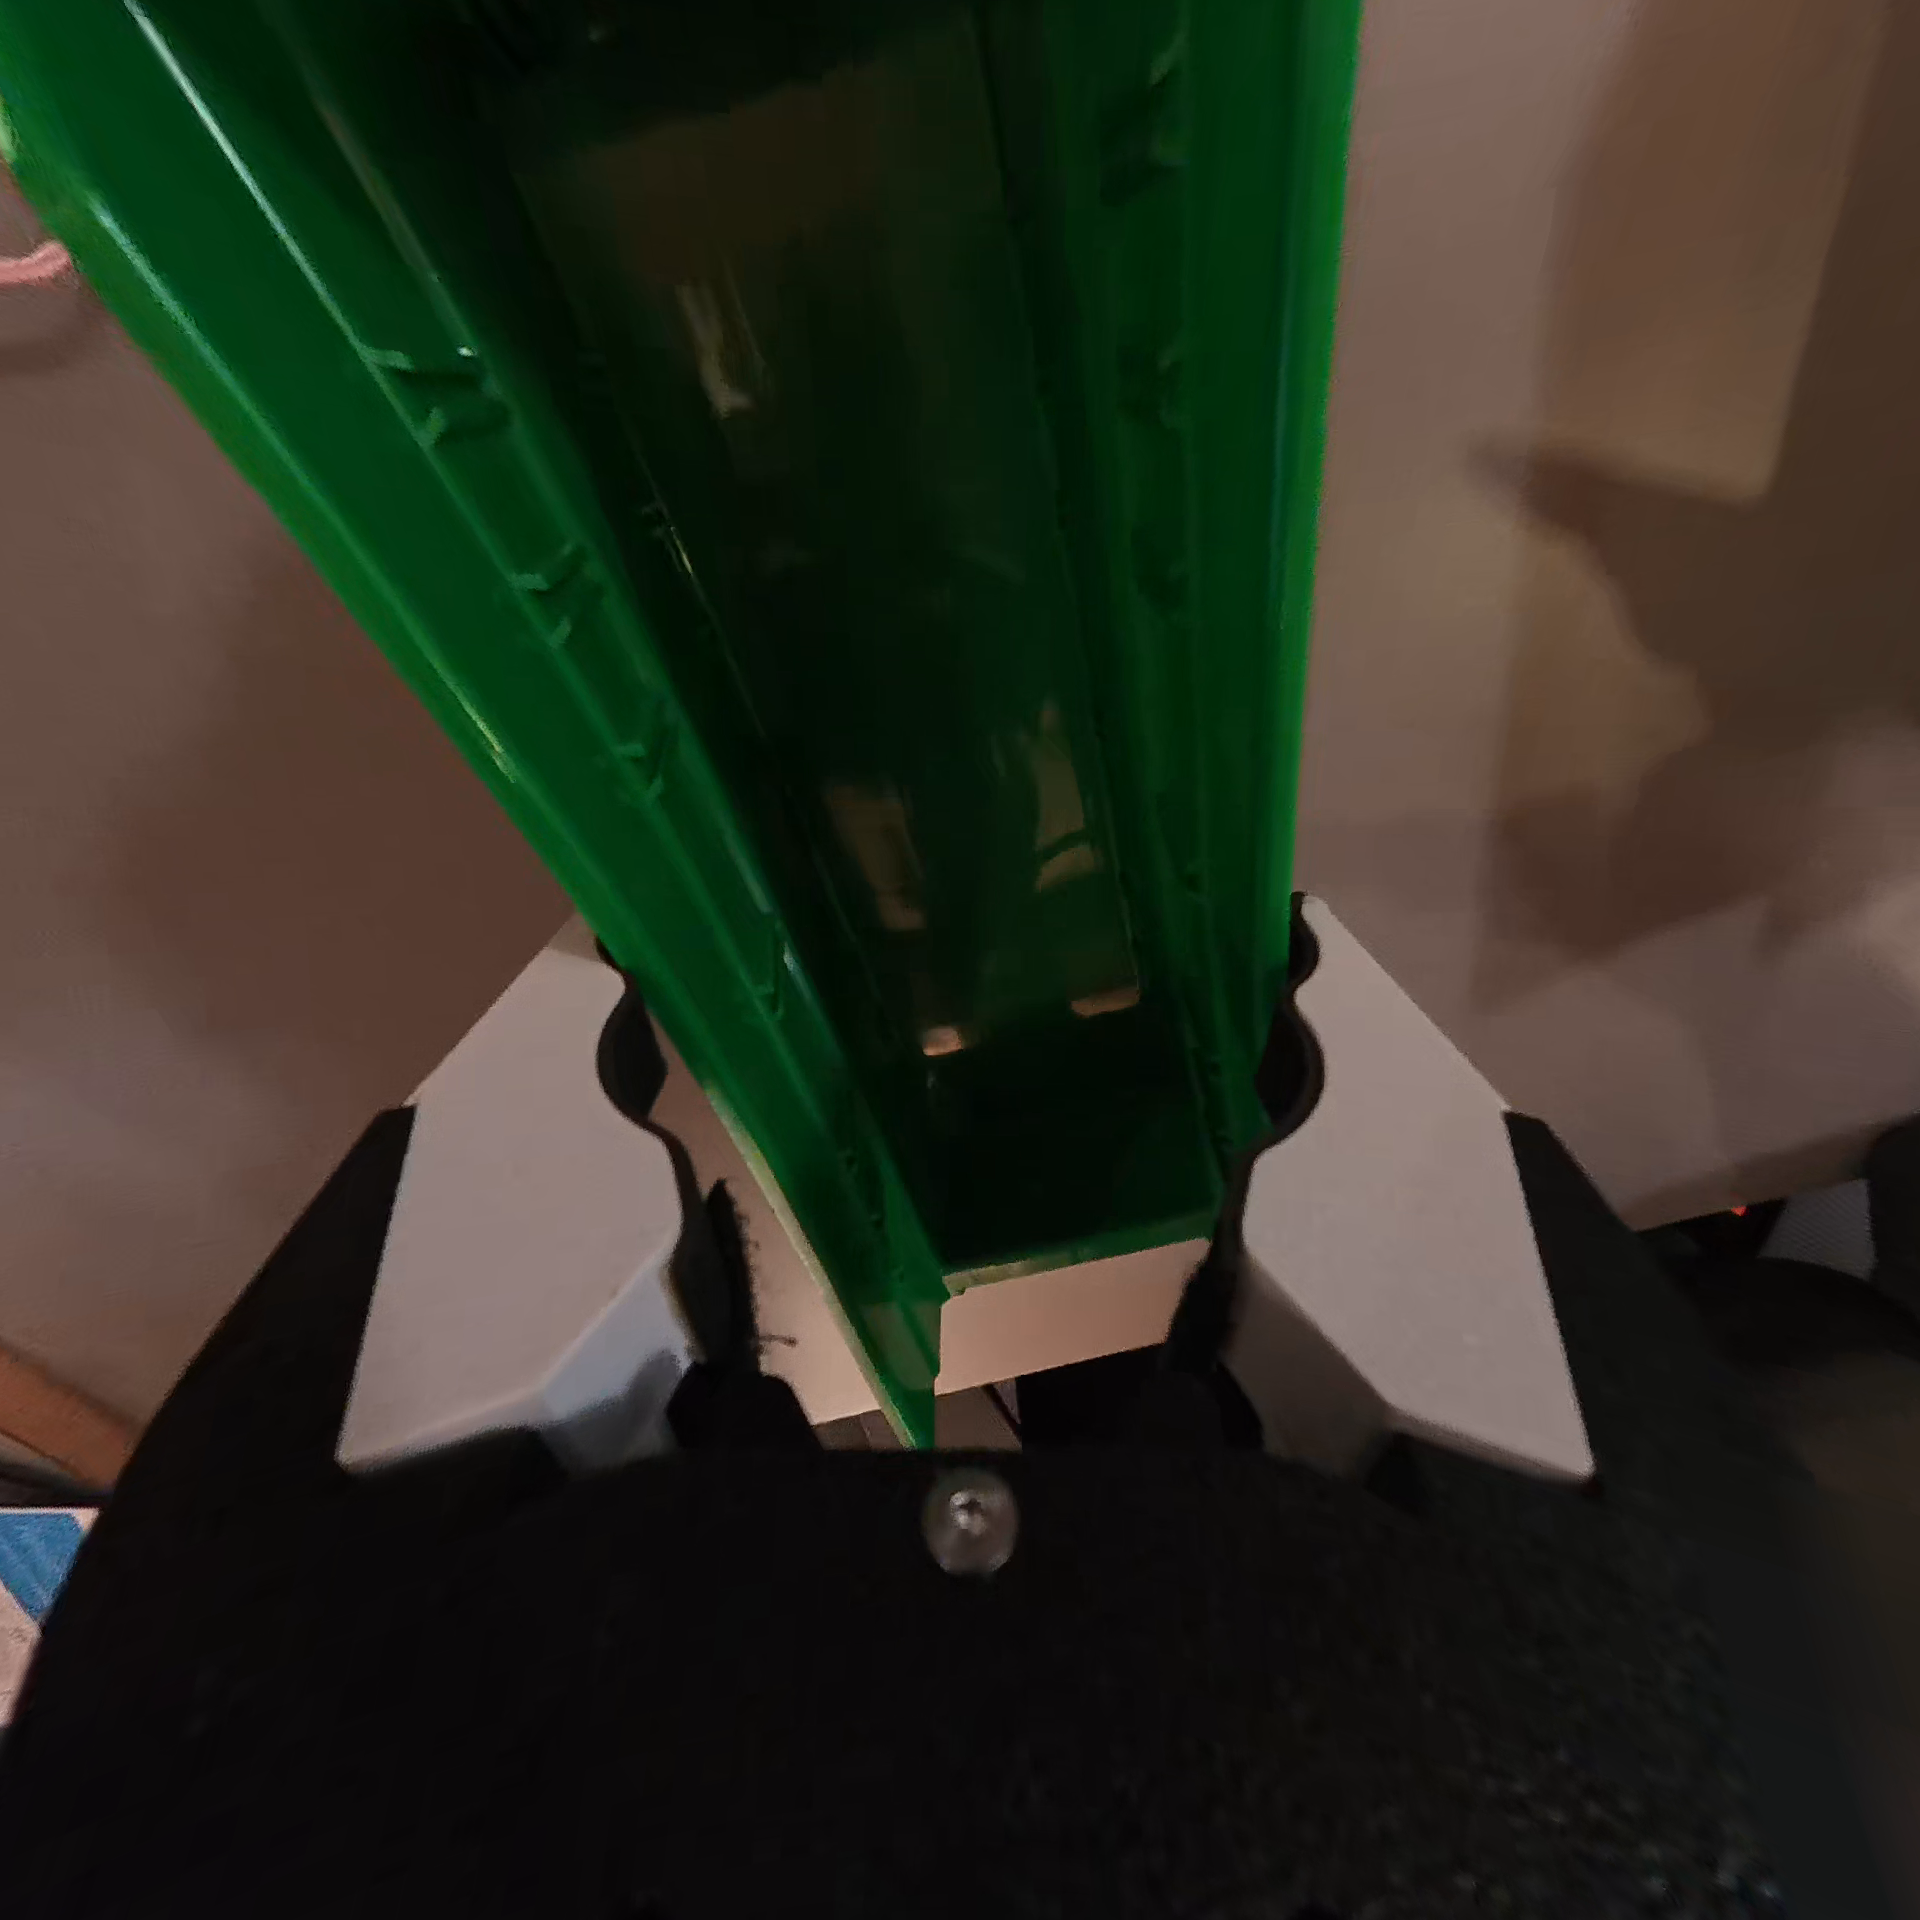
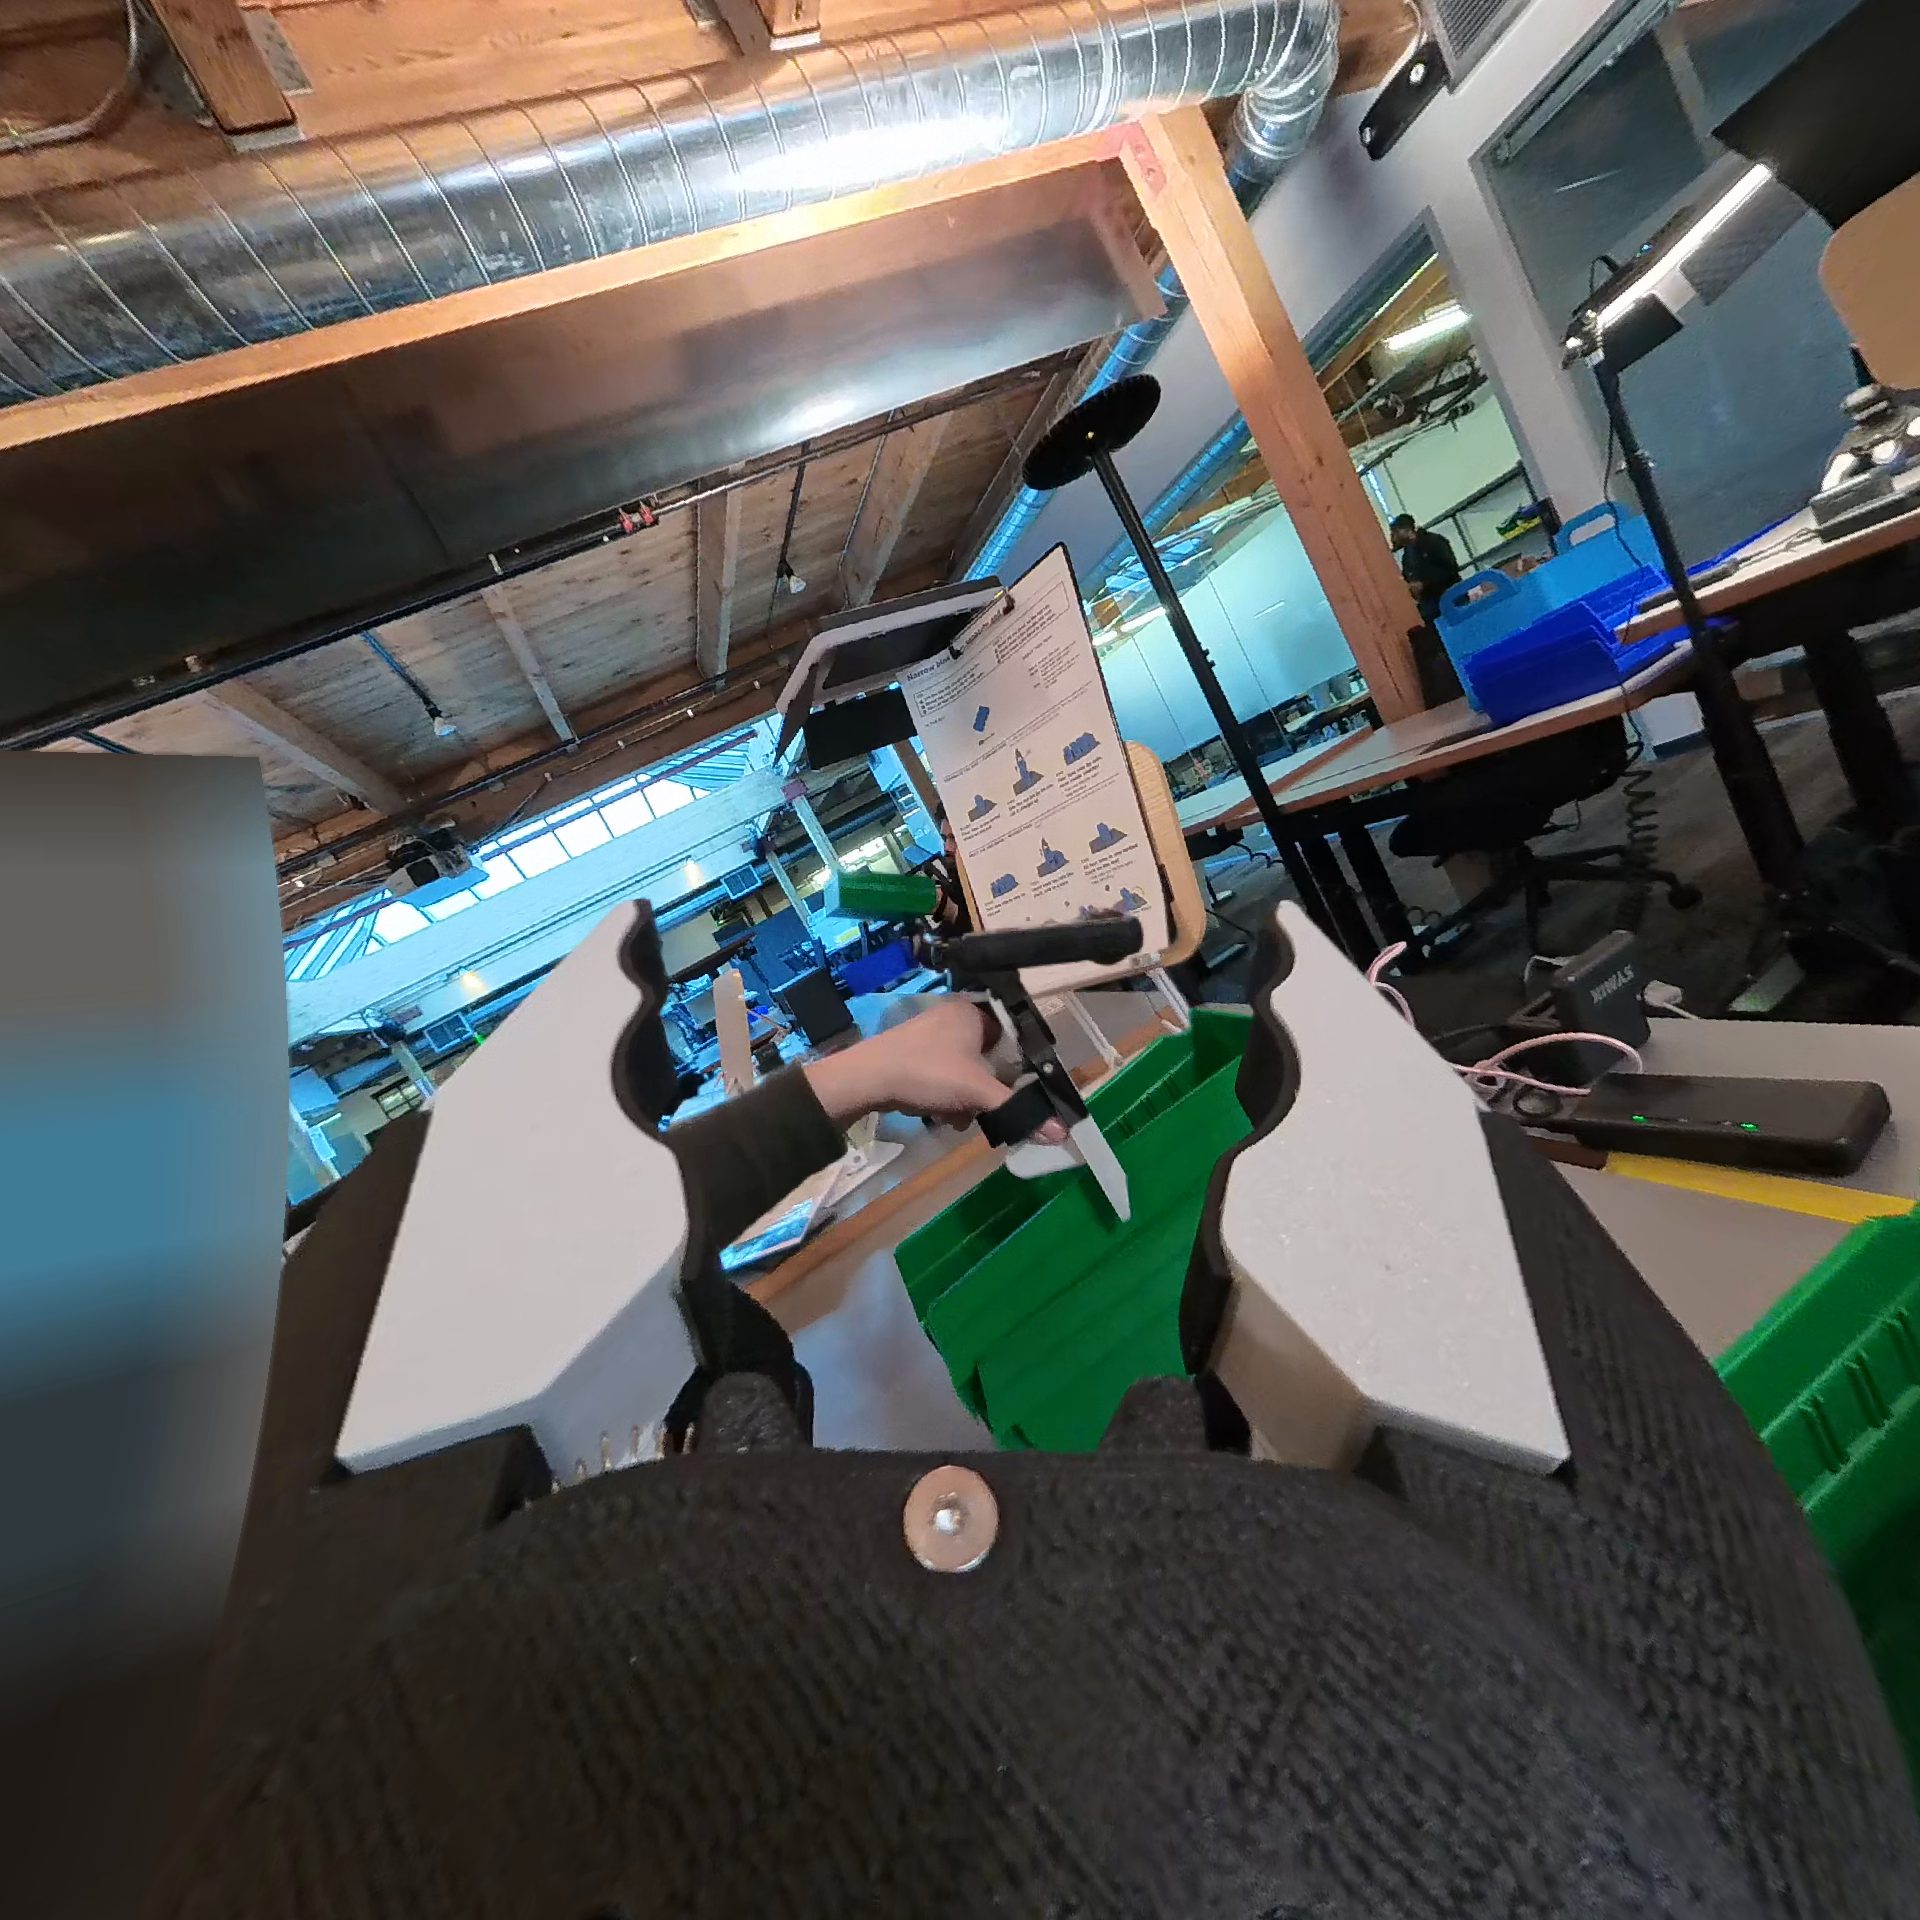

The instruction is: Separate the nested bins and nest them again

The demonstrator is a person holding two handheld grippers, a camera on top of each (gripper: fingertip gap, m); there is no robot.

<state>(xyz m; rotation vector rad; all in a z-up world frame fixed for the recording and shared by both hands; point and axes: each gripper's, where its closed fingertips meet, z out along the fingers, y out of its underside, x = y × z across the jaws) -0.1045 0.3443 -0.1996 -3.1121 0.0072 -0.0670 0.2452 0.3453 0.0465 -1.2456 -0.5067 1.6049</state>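
Left wrist view is filled by a green bin [image 1: 831, 623], seen edge-on and running from the camera toward the top of the frame, its ribbed rim lines on either side and its dark interior between them. The left hand-held gripper [image 1: 935, 1091] has its two grey fingers [image 1: 1382, 1195] closed in on this bin's near end, the right finger pressed against the rim and the left one just beside the opposite wall (contact on that side is hard to make out). Behind the bin lies only a pale, blurred surface with soft shadows.

Right wrist view shows the right hand-held gripper [image 2: 956, 1143] with its fingers set wide and nothing between them. Beyond that gap stands a stack of nested green bins [image 2: 1039, 1309] on the grey table [image 2: 1714, 1049]. Above the stack, the left hand-held gripper [image 2: 1081, 1164] is held by a person's hand [image 2: 914, 1070] in a dark sleeve, its white fingers pointing down into the stack's top bin. Right of the stack, another green bin [image 2: 1839, 1382] sits at the frame edge. Also right of the stack, a black power bank [image 2: 1714, 1122] lies on the table with a pink cable [image 2: 1538, 1060] coiled by it. Behind the stack stands a printed instruction sheet [image 2: 1029, 769] on a clipboard stand, and far behind to the right are blue bins [image 2: 1538, 644] on another table.
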